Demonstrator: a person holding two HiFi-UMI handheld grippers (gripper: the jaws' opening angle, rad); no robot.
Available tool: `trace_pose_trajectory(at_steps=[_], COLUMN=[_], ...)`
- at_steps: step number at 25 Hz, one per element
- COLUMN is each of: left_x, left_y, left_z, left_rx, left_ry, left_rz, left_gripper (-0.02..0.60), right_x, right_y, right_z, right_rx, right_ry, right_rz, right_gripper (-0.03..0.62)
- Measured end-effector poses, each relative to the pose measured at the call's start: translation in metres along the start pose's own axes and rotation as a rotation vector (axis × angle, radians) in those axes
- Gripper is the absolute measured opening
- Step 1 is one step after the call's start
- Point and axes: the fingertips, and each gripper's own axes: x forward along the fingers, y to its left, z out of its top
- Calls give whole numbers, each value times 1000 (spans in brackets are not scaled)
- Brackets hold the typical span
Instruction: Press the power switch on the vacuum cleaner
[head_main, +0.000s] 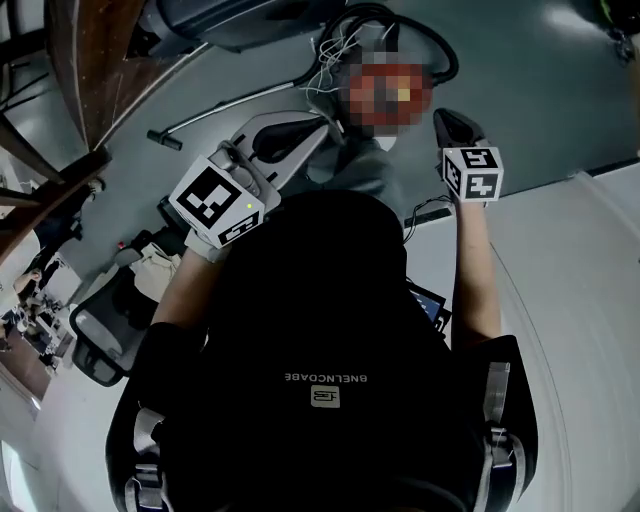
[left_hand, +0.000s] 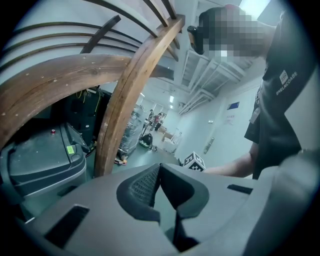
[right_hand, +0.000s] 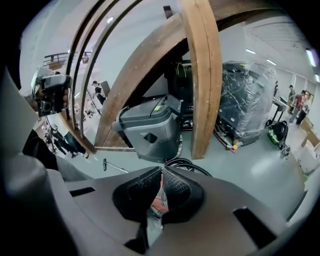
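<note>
The vacuum cleaner lies on the grey floor ahead of me; a mosaic patch covers most of its red body. Its black hose (head_main: 442, 52) loops around that body, and its metal wand (head_main: 235, 105) stretches off to the left. In the right gripper view a strip of the red body (right_hand: 159, 200) shows just below the jaws, with the hose (right_hand: 186, 162) and wand (right_hand: 117, 167) beyond. My left gripper (head_main: 318, 126) is held up left of the vacuum, shut on nothing. To the vacuum's right, my right gripper (head_main: 452, 120) is raised and also shut on nothing, aimed down at the vacuum.
Curved wooden beams (right_hand: 202, 75) rise over the floor at the left (head_main: 90, 60). A grey machine (right_hand: 150, 125) stands behind the vacuum. A plastic-wrapped pallet (right_hand: 245, 100) is farther right. A white table (head_main: 580, 300) sits at my right, an office chair (head_main: 100, 335) at my left.
</note>
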Motion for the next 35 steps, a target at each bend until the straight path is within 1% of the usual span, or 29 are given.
trace_pose_trajectory(at_steps=[4, 7, 10, 15, 21, 25, 29, 30, 33, 35], left_x=[-5, -2, 7, 9, 9, 11, 15, 14, 8, 8], left_y=[10, 19, 27, 30, 33, 34, 38, 37, 29, 28], left_z=[-9, -21, -44, -64, -86, -98, -106, -109, -124, -132], left_rx=[-1, -30, -53, -98, -150, -156, -178, -185, -203, -218], left_ry=[36, 48, 65, 82, 104, 109, 74, 76, 131, 146], left_rz=[55, 104, 150, 207, 225, 226, 245, 247, 240, 239], left_gripper=[15, 15, 15, 15, 15, 15, 15, 15, 15, 15], right_x=[36, 69, 107, 144, 179, 197, 212, 214, 220, 227], right_y=[-5, -14, -26, -39, -54, -60, -67, -69, -73, -77], right_z=[-16, -39, -71, -100, -128, -141, -157, -161, -168, -173], right_rx=[-20, -26, -32, -32, -30, -50, -43, -40, -41, -38], right_ry=[80, 135, 180, 240, 307, 344, 373, 379, 388, 393], right_rz=[17, 27, 44, 48, 20, 6, -2, -4, -14, -20], right_gripper=[29, 29, 29, 29, 29, 29, 29, 29, 29, 29])
